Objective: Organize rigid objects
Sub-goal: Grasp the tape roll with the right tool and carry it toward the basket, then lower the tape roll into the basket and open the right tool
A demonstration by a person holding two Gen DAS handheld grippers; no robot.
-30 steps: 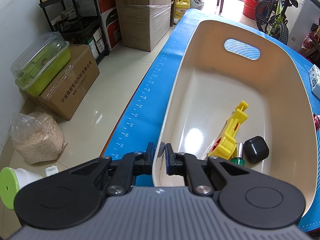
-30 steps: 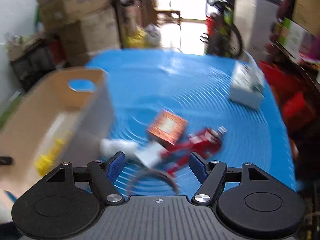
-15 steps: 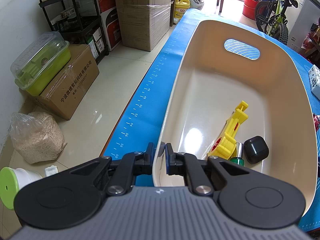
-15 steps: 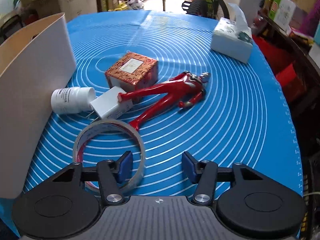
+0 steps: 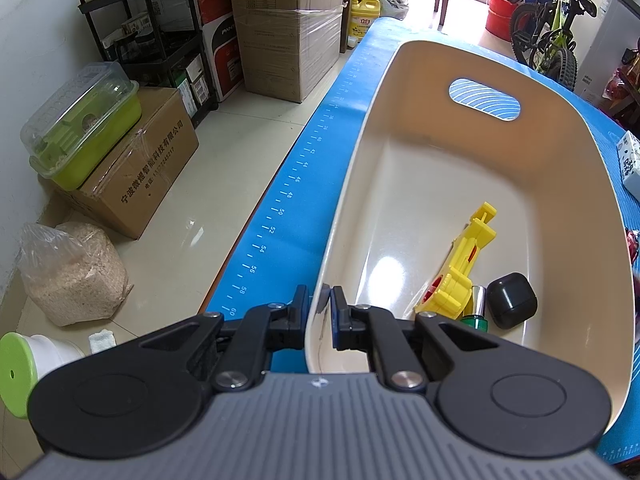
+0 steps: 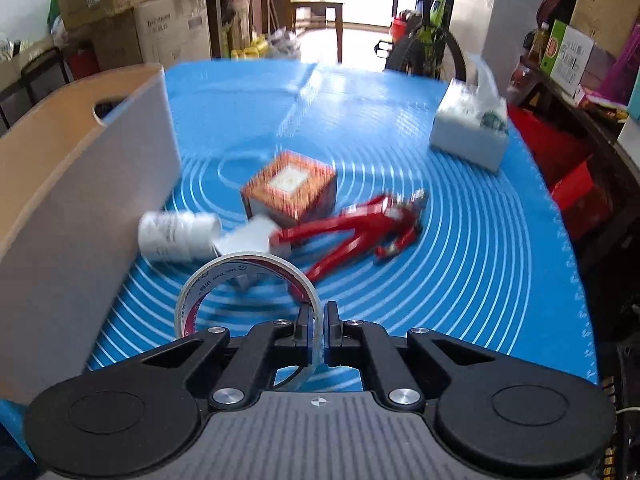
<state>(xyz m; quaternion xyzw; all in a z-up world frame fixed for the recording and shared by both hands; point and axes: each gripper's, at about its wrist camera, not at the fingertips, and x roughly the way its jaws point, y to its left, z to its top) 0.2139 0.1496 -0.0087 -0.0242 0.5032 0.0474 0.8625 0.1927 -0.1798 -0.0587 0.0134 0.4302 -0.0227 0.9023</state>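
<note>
My left gripper [image 5: 319, 308] is shut on the near rim of the cream basket [image 5: 360, 148]. Inside it lie a yellow toy [image 5: 464, 264], a black cap-like object [image 5: 512, 300] and a small green-and-silver piece [image 5: 476, 312]. My right gripper [image 6: 318, 324] is shut on the clear tape roll [image 6: 208, 284] and holds it above the blue mat [image 6: 480, 264]. Beyond it lie a white bottle [image 6: 176, 236], a small white block [image 6: 250, 240], an orange patterned box [image 6: 290, 192] and a red figure [image 6: 364, 228]. The basket's outer wall [image 6: 80, 208] stands to the left.
A white tissue box [image 6: 468, 136] sits at the mat's far right. The table's left edge [image 5: 276, 216] drops to a floor with cardboard boxes [image 5: 132, 184], a sack [image 5: 68, 276] and a shelf. A bicycle [image 6: 428, 44] stands beyond the table.
My right gripper has closed on the tape roll's rim and lifted it off the mat. The left gripper has stayed on the basket rim.
</note>
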